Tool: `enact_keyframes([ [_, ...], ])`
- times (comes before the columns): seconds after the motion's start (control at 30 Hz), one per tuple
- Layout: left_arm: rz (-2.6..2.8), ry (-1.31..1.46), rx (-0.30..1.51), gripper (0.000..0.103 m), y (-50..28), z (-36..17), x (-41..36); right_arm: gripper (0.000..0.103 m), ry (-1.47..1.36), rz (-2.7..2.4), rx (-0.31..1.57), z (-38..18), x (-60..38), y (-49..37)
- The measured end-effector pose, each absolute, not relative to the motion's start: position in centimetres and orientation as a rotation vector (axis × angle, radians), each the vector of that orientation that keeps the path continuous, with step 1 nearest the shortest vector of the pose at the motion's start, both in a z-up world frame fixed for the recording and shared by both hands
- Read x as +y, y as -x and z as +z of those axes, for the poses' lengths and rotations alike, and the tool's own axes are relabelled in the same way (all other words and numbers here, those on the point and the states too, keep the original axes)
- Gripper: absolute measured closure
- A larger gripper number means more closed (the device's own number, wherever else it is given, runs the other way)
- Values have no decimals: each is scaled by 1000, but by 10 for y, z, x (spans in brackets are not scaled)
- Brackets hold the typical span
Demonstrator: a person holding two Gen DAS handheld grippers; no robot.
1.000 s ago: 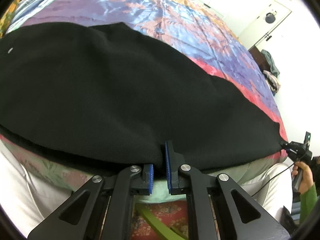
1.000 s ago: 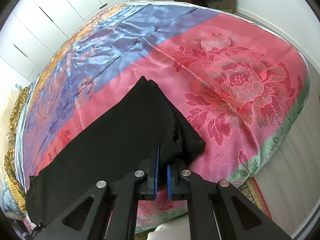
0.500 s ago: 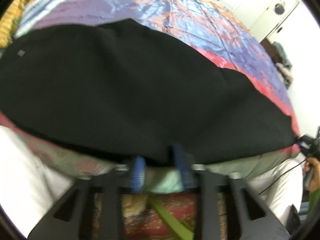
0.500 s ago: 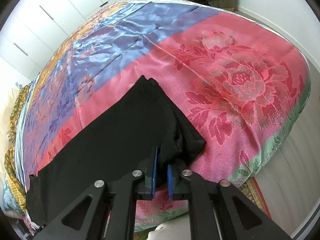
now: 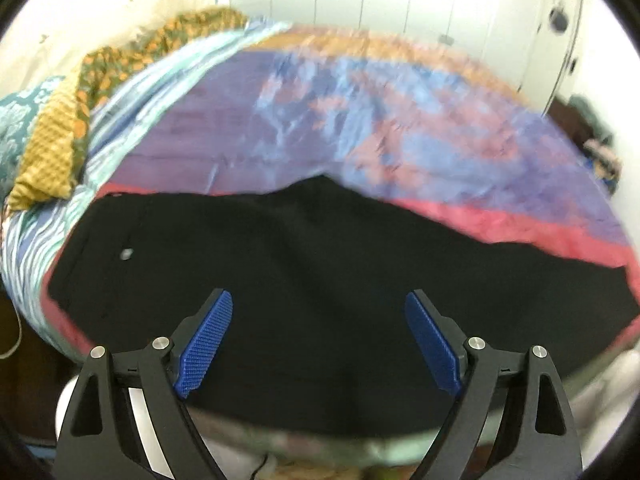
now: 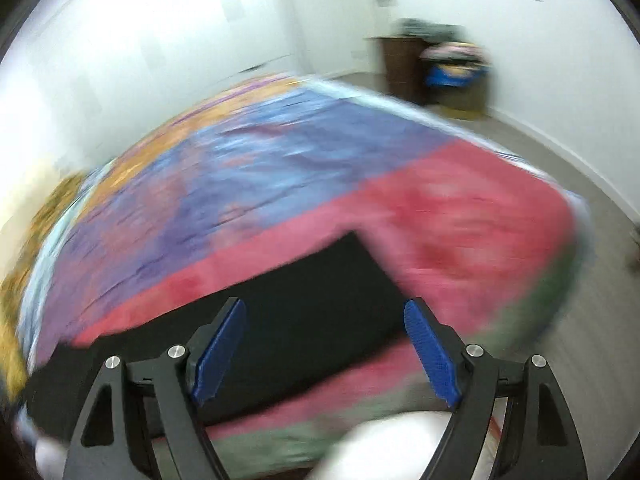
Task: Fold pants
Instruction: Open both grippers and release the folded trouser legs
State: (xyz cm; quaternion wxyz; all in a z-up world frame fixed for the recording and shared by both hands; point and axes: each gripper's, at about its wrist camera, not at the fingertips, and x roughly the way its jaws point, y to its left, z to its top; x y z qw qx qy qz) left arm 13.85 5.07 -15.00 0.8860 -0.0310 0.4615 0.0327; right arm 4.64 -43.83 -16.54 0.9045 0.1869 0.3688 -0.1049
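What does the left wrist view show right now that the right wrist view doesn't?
Only the left wrist view shows the yellow patterned cloth at the bed's left end, a small pale spot on the pants, and the open left hand-held gripper. Only the right wrist view shows the dark cabinet with piled clothes, the grey floor and the open right hand-held gripper. Both show the black pants lying released on the colourful bedspread.

Both grippers look the same: left gripper (image 5: 318, 344) and right gripper (image 6: 324, 350) have matte black triangular-cutout arms, silver screws (image 5: 161, 343) at the pivots, and ribbed blue pads (image 5: 204, 340) inside.
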Motion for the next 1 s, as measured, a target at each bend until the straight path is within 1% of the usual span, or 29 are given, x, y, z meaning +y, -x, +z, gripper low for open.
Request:
enact_keyframes([
  [0.03,108,61,1020,14,-151,-169,56,22,-369,-158,774,-171,-418,-58],
  [0.1,211,74,1130,22,-157,-200,74,21,-342,-62,804,-190,-383,-78],
  [0.13,236,101,1150,22,-153,-211,84,18,-329,-32,859,-208,-370,-89],
  [0.2,238,111,1097,21,-136,-213,95,17,-346,-53,1017,-251,-360,-105],
  [0.23,239,76,1095,21,-132,-210,93,17,-356,-64,1013,-262,-359,-103],
  [0.3,242,58,1075,21,-124,-203,92,14,-365,-69,964,-258,-358,-99],
  [0.33,245,72,1056,21,-120,-200,94,9,-373,-56,965,-257,-357,-100],
  [0.43,236,149,969,21,-109,-187,95,5,-340,-51,964,-259,-353,-98],
  [0.47,211,164,926,20,-107,-181,91,3,-324,-52,963,-259,-351,-98],
  [0.57,165,117,824,11,-114,-172,75,0,-274,-67,960,-259,-344,-99],
  [0.6,153,85,804,11,-118,-173,71,0,-270,-69,958,-262,-345,-102],
  [0.67,141,31,820,11,-126,-182,64,0,-295,-66,937,-259,-348,-102],
  [0.8,146,-6,893,11,-134,-198,61,1,-487,-4,921,-249,-381,-103],
  [0.87,152,-3,921,11,-136,-203,62,1,-610,-30,924,-245,-421,-103],
  [0.93,156,20,936,11,-135,-204,67,1,-731,-32,977,-251,-464,-107],
  [1.0,160,40,944,11,-134,-205,68,5,-796,-47,993,-253,-504,-109],
])
